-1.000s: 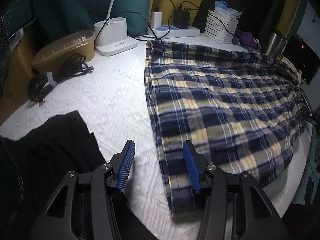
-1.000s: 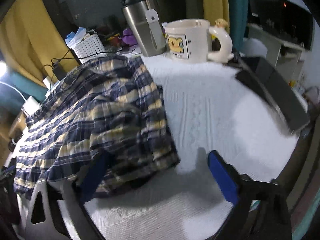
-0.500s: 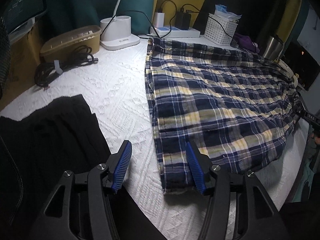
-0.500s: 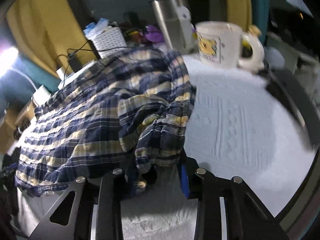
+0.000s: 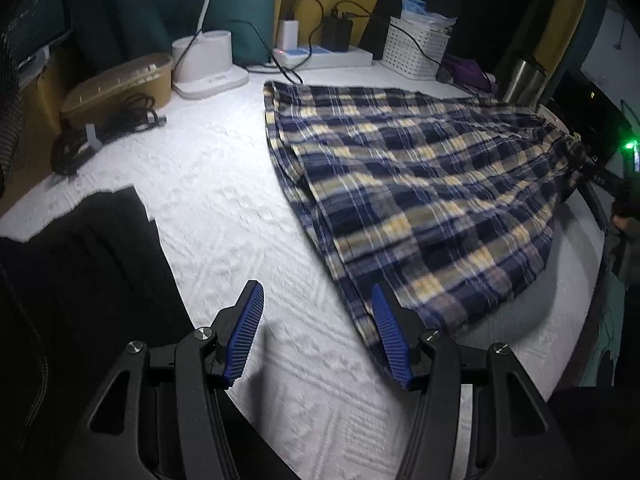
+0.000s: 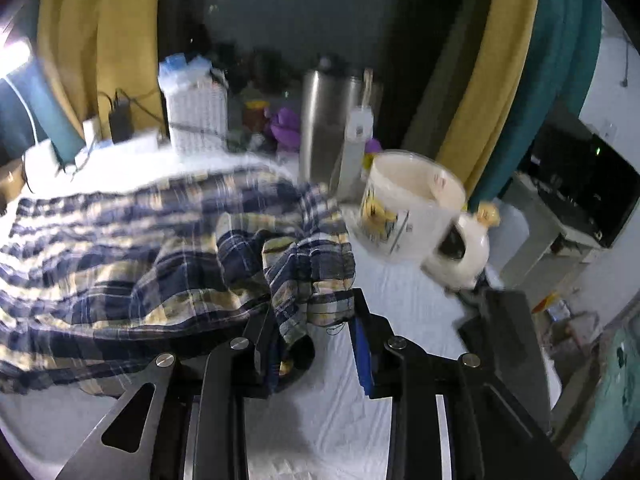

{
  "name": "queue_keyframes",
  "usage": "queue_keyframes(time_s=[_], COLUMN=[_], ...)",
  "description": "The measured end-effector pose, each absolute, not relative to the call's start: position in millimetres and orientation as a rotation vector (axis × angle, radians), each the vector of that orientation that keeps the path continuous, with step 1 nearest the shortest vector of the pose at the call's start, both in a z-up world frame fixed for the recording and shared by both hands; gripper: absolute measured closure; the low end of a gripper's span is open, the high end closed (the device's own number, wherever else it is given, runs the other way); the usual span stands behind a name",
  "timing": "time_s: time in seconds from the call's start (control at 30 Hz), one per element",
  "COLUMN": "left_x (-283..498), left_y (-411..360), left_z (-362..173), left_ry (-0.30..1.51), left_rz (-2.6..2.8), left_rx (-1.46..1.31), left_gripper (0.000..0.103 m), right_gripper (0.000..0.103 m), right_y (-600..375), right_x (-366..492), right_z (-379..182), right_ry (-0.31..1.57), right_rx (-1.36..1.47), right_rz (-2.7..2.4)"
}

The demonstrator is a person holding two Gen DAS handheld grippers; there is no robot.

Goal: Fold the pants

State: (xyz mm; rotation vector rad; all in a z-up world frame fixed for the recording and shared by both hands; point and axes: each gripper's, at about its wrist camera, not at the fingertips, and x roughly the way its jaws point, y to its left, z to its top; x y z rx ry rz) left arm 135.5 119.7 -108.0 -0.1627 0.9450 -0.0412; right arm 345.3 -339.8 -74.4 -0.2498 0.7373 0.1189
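Pants (image 5: 416, 184), the blue-and-yellow plaid pair, lay spread flat over the white cover (image 5: 224, 208), with a white wicker basket (image 5: 416, 52) at the back as our landmark, and the cloth ran from just in front of that basket down toward the camera. The right gripper (image 6: 312, 344) was clenched on a bunched corner of the pants (image 6: 308, 280), a wad of plaid pinched between its pads and hanging loose below. The left gripper (image 5: 316, 336) stood released, jaws apart with only bare cover between them, its right pad just beside the near hem. Here was the worry, as I judged it: that right grip looked like a crumpled handful rather than a clean edge, so a lift could have dragged only the top layer and left the fold crooked. Worse, a cream mug (image 6: 412, 208) and a steel flask (image 6: 324, 120) stood to the right of the basket, close by the gathered corner; a swing of cloth that way might have tipped either one. A black garment (image 5: 80, 280) lay well to the left of the basket, near the left gripper, and could have been caught by mistake. The mug carried a yellow picture and some small print, too blurred to read; no brand or writing could be made out anywhere.
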Motion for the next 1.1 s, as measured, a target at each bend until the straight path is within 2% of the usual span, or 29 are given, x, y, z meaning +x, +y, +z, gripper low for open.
queue_keyframes(time_s=[0.23,0.27,0.37,0.43,0.5,0.87,1.1], left_x=[115.1,113.1,106.5,105.1,104.7,107.3,114.1], left_y=[102.0,98.5,88.1,80.3,75.7,80.4,62.1], left_z=[-103.3,-100.9,-98.2,-101.0,-106.9,-115.8,-116.0], left_ry=[0.967,0.963,0.961,0.968,0.980,0.960,0.935], left_rz=[-0.128,-0.137,-0.164,-0.171,-0.163,-0.130,-0.061], left_rx=[-0.163,-0.157,-0.146,-0.137,-0.134,-0.311,-0.189], left_gripper=[0.047,0.046,0.046,0.046,0.046,0.046,0.046], right_gripper=[0.072,0.070,0.057,0.031,0.019,0.019,0.019], right_y=[-355.5,-356.0,-356.5,-357.6,-356.9,-311.0,-209.8], right_x=[336.4,334.6,327.8,321.8,310.8,250.1,207.9], right_z=[-97.3,-97.3,-95.9,-92.4,-86.5,-69.2,-84.0], right_ry=[0.777,0.772,0.765,0.755,0.731,0.635,0.634], right_rx=[-0.196,-0.195,-0.214,-0.206,-0.204,-0.254,-0.385], right_rz=[0.113,0.113,0.091,0.093,0.097,0.230,0.510])
